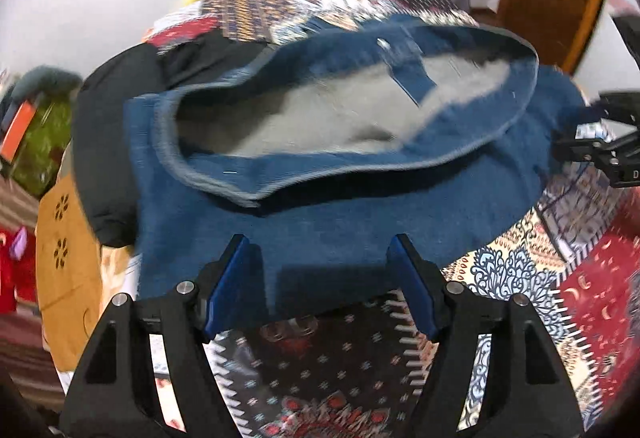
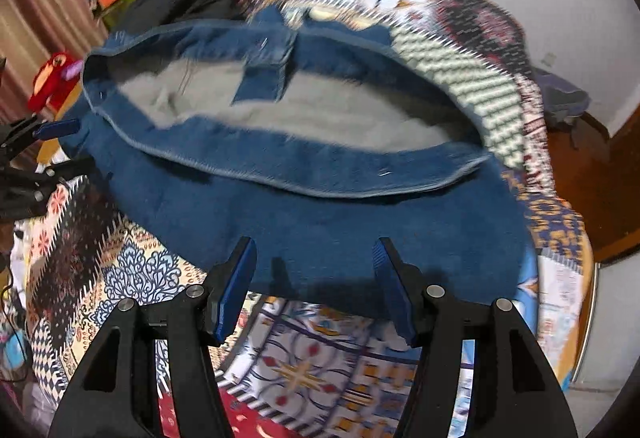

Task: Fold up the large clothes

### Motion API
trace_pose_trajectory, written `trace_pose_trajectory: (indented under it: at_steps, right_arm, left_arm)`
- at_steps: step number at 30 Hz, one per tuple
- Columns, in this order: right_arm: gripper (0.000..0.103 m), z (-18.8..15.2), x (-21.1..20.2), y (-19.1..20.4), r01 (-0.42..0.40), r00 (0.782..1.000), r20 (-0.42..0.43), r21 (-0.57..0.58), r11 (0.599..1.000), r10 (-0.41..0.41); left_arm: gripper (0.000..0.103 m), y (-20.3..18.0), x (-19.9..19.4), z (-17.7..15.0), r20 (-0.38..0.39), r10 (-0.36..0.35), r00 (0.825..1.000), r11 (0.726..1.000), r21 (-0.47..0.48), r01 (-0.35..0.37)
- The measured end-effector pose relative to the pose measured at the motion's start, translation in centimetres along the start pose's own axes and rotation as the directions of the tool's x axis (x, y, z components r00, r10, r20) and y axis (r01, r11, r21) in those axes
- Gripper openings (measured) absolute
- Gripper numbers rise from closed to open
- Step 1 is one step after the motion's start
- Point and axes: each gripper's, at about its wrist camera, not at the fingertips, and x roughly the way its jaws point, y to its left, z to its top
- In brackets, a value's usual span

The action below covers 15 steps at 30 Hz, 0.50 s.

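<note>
- Left wrist view: the blue garment is spread flat on the patterned bedspread, waistband gaping towards the far wall, so that its near hem can be reached.
- The left gripper is held over that hem, jaws wide apart, nothing gripped.
- The right gripper is poised likewise, jaws wide apart and empty, probably for a two-handed lift.

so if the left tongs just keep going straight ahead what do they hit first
Most likely the near hem of the blue fleece-lined garment, which lies right in front of the open left tongs on the patterned bedspread. Depth is unclear, so they may pass just over the edge onto the blue fabric.
</note>
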Motion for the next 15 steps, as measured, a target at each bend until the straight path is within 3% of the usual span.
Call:
trace_pose_trajectory:
  at_steps: [4,8,11,12,14,15]
  right_arm:
    - [0.057,1.3,3.1,0.4,-0.014,0.995,-0.098,-0.028,1.000,0.011]
    - [0.057,4.2,4.3,-0.6,-0.018,0.995,-0.097,-0.010,1.000,0.017]
    - [0.057,7.1,4.0,-1.9,0.031,0.999,-0.029,0.041,0.999,-0.030]
    - [0.057,8.4,3.3,-2.8,0.046,0.998,0.029,0.091,0.995,-0.049]
    - [0.057,9.9,2.2,-3.8,0.079,0.988,0.116,0.176,0.981,-0.101]
    - [0.057,10.8,1.4,-4.4,0.116,0.973,0.170,0.228,0.967,-0.157]
  left_arm:
    - [0.071,-1.4,2.7,0.8,-0.004,0.038,0.999,0.997,0.071,-0.038]
    - [0.071,-0.3,4.1,4.2,0.020,0.057,0.998,0.997,0.055,-0.058]
    - [0.070,1.9,4.0,7.7,0.048,0.063,0.997,0.998,0.000,-0.063]
    - [0.070,2.8,3.6,9.1,0.068,0.054,0.996,0.998,-0.038,-0.051]
    - [0.070,4.3,2.6,11.7,0.122,0.038,0.992,0.994,-0.106,-0.025]
    - [0.070,4.6,2.4,12.7,0.135,0.039,0.990,0.992,-0.126,-0.021]
